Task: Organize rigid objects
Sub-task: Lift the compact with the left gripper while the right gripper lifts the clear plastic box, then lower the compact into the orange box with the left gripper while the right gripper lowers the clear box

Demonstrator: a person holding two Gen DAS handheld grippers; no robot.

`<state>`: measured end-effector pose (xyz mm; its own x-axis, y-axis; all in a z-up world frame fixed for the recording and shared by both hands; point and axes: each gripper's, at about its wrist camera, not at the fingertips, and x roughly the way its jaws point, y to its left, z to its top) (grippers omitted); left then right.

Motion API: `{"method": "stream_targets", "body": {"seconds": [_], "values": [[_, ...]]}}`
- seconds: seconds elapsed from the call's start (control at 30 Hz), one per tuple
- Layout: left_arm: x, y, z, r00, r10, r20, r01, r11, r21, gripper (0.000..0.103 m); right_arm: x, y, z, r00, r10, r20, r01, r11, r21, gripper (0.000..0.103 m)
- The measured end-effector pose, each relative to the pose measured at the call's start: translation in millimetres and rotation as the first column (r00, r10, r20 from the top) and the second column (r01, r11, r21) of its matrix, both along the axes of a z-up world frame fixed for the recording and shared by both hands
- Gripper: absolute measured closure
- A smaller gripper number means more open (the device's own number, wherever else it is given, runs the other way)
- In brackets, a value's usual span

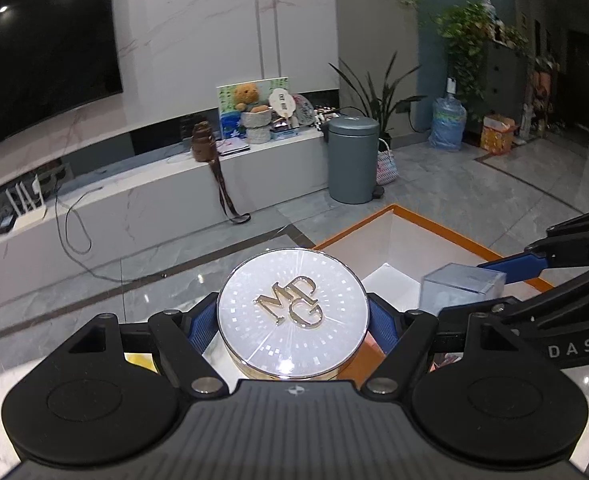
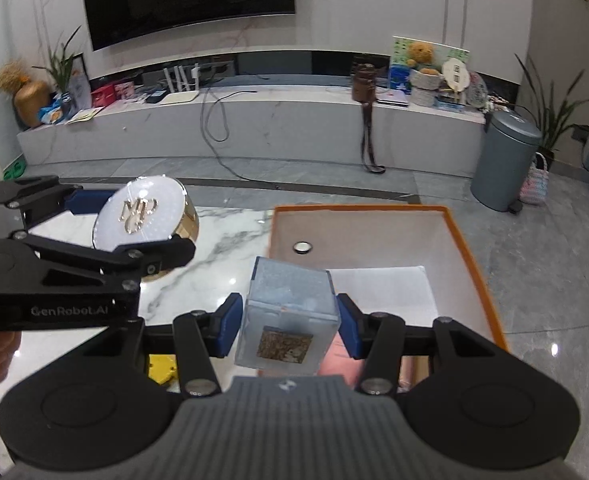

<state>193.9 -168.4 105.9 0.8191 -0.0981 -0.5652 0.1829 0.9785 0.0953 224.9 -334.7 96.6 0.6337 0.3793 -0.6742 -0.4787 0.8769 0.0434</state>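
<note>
Left gripper [image 1: 294,322]: fingers clamped on round silver tin [image 1: 292,312], held above the marble counter [image 2: 230,240]. Right gripper [image 2: 290,322]: fingers narrow, gripping translucent cube box [image 2: 288,316] over the near edge of the orange-rimmed box [image 2: 470,264]; small round item inside, possibly a cap.

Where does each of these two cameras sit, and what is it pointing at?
Left wrist: sits on the left hand-held gripper, looking along its fingers at the round compact it grips; the right hand-held gripper shows at right.
Right wrist: sits on the right hand-held gripper, looking at the clear cube it grips; the left one shows at left.
Both show: compact, cube, orange-rimmed box, grey bin.
</note>
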Motion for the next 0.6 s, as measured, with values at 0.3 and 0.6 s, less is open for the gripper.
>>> {"method": "stream_targets", "body": {"seconds": [0.3, 0.6], "values": [[23, -32, -1, 0.996, -0.082, -0.036, 0.084, 0.996, 0.041, 0.015, 11, -28, -11, 0.996, -0.091, -0.019, 0.091, 0.996, -0.003, 0.053], [64, -68, -15, 0.98, -0.163, -0.117, 0.174, 0.981, 0.091, 0.015, 29, -38, -40, 0.987, -0.141, -0.072, 0.136, 0.989, -0.064, 0.053]]}}
